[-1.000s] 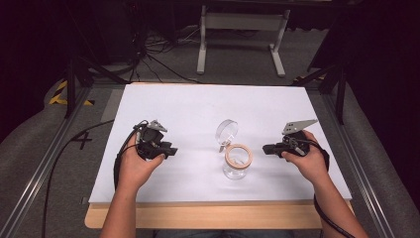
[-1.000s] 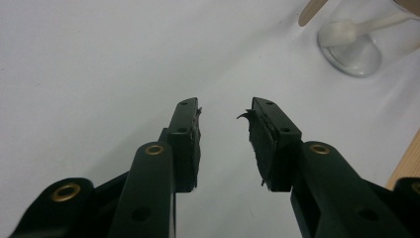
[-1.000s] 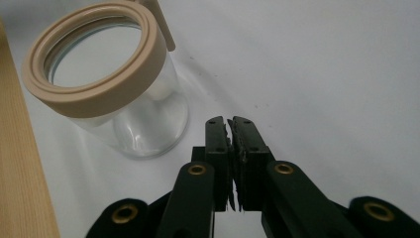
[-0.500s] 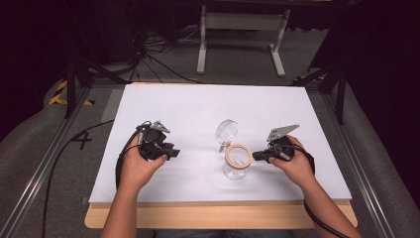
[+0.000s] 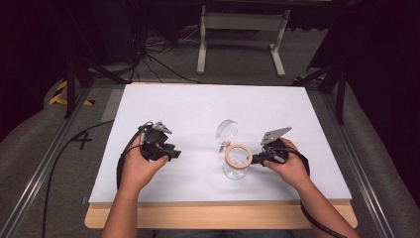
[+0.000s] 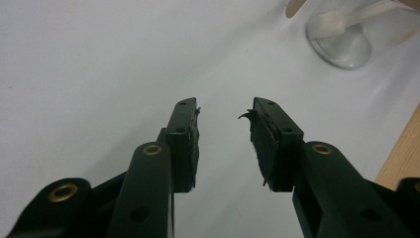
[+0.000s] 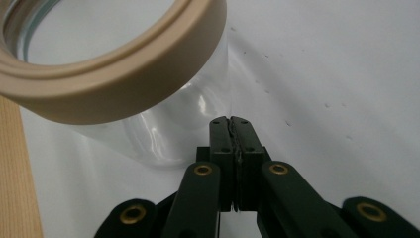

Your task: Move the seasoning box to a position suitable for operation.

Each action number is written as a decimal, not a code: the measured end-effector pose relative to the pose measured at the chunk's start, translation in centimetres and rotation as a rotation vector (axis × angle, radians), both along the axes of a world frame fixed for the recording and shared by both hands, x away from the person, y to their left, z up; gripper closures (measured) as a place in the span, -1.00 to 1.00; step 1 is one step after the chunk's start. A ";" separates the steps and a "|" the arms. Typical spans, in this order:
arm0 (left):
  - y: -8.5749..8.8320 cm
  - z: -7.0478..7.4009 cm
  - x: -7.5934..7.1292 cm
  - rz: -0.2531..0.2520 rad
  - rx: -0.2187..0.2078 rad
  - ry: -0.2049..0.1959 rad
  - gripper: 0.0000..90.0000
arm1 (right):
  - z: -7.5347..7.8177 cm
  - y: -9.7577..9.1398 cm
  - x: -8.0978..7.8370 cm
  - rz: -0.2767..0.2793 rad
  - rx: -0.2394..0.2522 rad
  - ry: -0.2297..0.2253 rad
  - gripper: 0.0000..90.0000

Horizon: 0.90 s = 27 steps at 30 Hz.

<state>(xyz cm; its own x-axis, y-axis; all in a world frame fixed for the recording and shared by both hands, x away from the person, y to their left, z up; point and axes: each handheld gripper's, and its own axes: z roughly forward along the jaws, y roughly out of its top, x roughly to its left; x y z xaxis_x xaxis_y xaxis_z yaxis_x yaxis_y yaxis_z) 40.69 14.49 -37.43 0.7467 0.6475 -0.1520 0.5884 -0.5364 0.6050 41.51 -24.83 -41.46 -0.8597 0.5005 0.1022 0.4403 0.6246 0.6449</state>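
Near the front edge of the table [image 5: 198, 106], toward its right side, the right hand-held gripper [image 5: 256, 160] has its jaws pressed together with nothing between them; they have just been closing. Its tips sit just beside the glass jar [image 5: 236, 166], low against the clear wall in the right gripper view. The jar stands upright, right of the table's middle, with a tan ring [image 7: 124, 74] around its mouth and its hinged glass lid [image 5: 227, 131] swung open behind it. Toward the left edge, the left hand-held gripper [image 5: 174, 152] hovers with jaws apart and empty, well apart from the jar.
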 end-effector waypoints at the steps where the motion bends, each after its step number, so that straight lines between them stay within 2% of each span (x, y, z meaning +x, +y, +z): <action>1: 0.0 0.0 0.0 0.001 0.001 0.000 0.41 | 0.0 0.0 0.0 0.001 0.000 0.000 0.99; 9: 0.0 -0.1 0.1 -0.007 0.009 0.003 0.41 | 0.0 0.1 0.0 0.001 -0.015 -0.008 1.00; 13: -0.1 -0.1 0.1 0.000 0.003 0.005 0.40 | 0.0 0.2 -0.2 0.008 -0.016 0.003 1.00; 27: -1.1 0.1 0.8 -0.031 0.001 0.000 0.39 | 0.0 1.0 -1.6 0.055 -0.027 0.020 1.00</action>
